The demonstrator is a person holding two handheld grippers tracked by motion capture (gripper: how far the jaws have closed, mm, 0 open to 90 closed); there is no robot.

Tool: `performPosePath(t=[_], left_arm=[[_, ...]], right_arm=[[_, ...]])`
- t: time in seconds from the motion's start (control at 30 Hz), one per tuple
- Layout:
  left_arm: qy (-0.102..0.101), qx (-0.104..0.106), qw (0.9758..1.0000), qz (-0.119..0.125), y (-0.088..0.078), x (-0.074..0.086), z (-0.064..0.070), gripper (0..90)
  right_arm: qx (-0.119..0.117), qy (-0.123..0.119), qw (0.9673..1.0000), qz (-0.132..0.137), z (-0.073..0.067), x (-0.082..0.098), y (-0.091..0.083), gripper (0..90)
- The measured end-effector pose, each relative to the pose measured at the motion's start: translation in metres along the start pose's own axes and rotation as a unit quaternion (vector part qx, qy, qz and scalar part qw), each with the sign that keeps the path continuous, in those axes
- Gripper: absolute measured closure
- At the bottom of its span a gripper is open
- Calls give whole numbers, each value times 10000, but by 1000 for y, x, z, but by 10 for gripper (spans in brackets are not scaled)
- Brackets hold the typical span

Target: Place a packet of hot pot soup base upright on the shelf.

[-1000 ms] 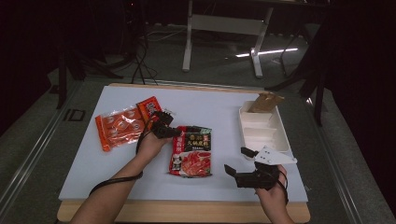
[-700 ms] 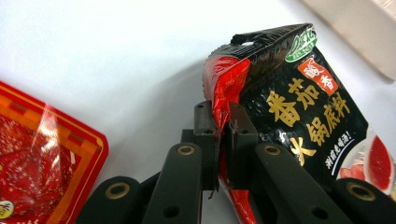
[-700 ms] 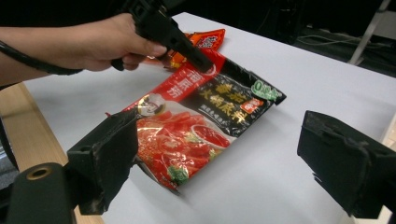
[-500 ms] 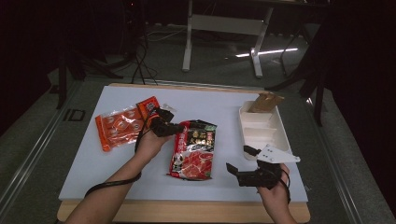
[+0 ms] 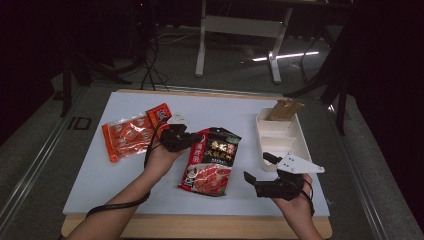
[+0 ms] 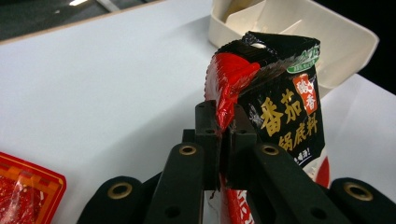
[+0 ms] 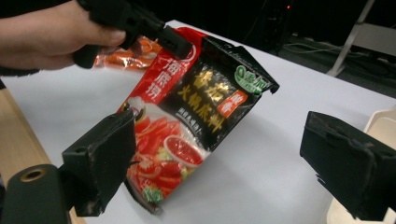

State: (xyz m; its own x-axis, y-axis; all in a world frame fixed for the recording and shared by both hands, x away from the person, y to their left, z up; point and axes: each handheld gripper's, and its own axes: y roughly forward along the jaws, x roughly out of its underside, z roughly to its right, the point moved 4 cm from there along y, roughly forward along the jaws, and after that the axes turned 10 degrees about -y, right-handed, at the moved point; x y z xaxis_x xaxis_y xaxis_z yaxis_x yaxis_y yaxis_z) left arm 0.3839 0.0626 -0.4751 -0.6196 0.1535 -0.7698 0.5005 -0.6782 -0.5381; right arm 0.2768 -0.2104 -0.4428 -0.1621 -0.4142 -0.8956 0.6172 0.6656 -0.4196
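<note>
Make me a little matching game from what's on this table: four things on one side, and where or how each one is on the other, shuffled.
Things:
1. black and red soup packet
2. orange packets
3. white tray
4. right gripper

States:
A. lying flat at the table's left
B. fingers apart, holding nothing
C. pinched at its edge by the left gripper, one end lifted
D. standing at the table's right, brown packet at its far end

Pairs: 1-C, 2-A, 3-D, 4-B
</note>
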Motion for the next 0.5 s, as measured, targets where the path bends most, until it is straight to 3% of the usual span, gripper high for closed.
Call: performPosePath(t=[0.23, 0.33, 0.5], left_arm=[[159, 269, 9993, 228, -15, 1, 20, 871], [287, 388, 9983, 317, -22, 0, 29, 871], [321, 607, 9965, 478, -31, -2, 38, 870]], right_arm=[[25, 33, 10000, -21, 2, -1, -3, 117], [42, 14, 10000, -19, 3, -2, -5, 130], [95, -14, 10000, -1, 4, -5, -6, 140]])
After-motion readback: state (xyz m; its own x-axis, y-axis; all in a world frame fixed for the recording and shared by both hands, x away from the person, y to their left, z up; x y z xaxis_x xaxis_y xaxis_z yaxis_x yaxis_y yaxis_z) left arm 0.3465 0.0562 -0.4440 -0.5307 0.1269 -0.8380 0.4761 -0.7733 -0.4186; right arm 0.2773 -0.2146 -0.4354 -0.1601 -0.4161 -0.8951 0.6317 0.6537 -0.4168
